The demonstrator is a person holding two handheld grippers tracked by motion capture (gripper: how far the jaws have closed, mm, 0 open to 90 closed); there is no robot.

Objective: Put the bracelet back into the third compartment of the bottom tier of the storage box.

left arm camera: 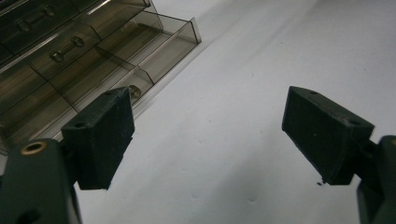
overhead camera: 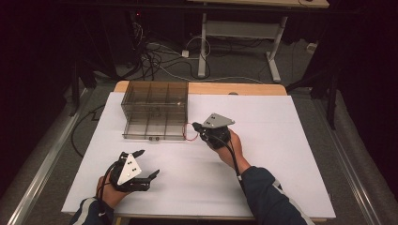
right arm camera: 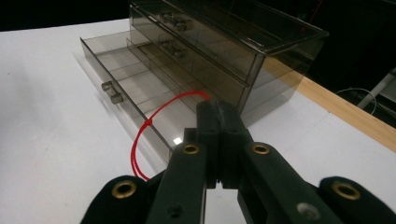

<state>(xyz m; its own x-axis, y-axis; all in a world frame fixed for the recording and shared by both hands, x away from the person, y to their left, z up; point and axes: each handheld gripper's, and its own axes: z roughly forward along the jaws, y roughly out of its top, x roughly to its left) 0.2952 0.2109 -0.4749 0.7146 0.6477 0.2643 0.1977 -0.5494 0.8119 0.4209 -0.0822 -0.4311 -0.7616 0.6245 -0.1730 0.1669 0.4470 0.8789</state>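
Observation:
A smoky clear drawer cabinet (overhead camera: 155, 96) stands at the back left of the white table (overhead camera: 263, 154), its bottom drawer (overhead camera: 152, 130) pulled out toward me. My right gripper (overhead camera: 197, 127) sits just right of the drawer's front corner, shut on a thin red loop (overhead camera: 189, 132). In the right gripper view the red loop (right arm camera: 148, 125) hangs from the closed tips of the right gripper (right arm camera: 218, 112) beside the open drawer (right arm camera: 135, 84), which has dividers and a knob. My left gripper (overhead camera: 149, 163) rests open near the table's front left, with nothing between its pads (left arm camera: 100, 135).
A wooden strip (overhead camera: 234, 88) runs along the table's far edge. Beyond it, cables (overhead camera: 159, 56) lie on the floor by a desk's white legs (overhead camera: 202, 47). Bare white table surface (left arm camera: 243, 84) spreads right of the cabinet (left arm camera: 60, 51) and between my hands.

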